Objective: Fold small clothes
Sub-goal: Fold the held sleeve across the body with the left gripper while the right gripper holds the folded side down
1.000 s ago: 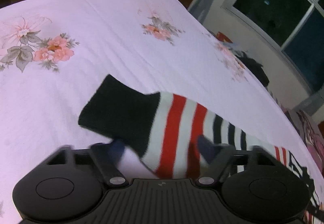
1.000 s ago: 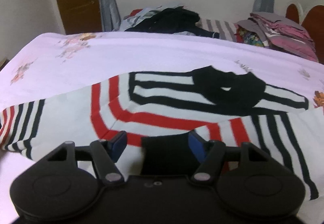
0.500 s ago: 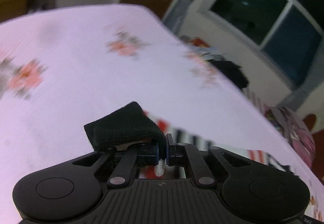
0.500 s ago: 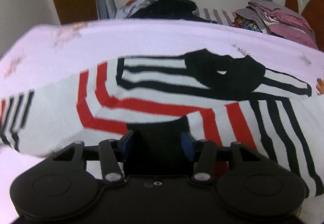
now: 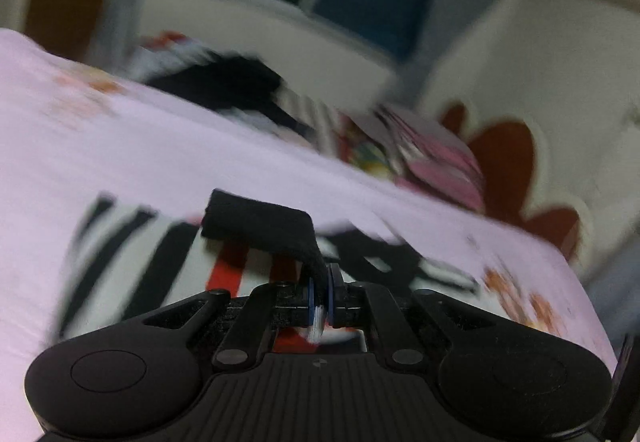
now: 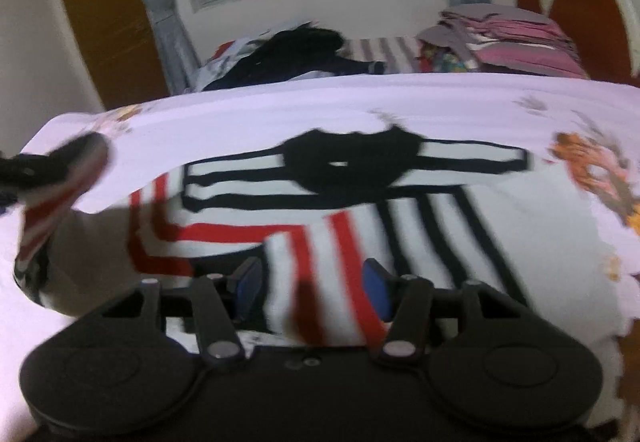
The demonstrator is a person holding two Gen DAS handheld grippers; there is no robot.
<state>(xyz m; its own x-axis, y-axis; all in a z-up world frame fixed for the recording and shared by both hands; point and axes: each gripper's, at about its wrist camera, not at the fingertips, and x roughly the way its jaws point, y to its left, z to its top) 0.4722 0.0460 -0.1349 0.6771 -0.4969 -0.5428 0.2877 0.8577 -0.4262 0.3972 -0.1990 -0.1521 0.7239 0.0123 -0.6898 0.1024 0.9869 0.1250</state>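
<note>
We hold the left gripper (image 5: 320,302) tilted downward over the pink floral bedsheet (image 5: 120,146), its jaws pinched tight on the black cuff (image 5: 260,222) of the striped sweater (image 6: 360,202), with the sleeve lifted off the bed. The right gripper (image 6: 314,288) also angles down, at the near edge of the sweater; its jaws are about half apart and opening, with red-and-white striped fabric lying between the blue pads (image 6: 376,288). The sweater is spread flat across the sheet, long axis running left to right, black collar (image 6: 348,162) toward the far side.
</note>
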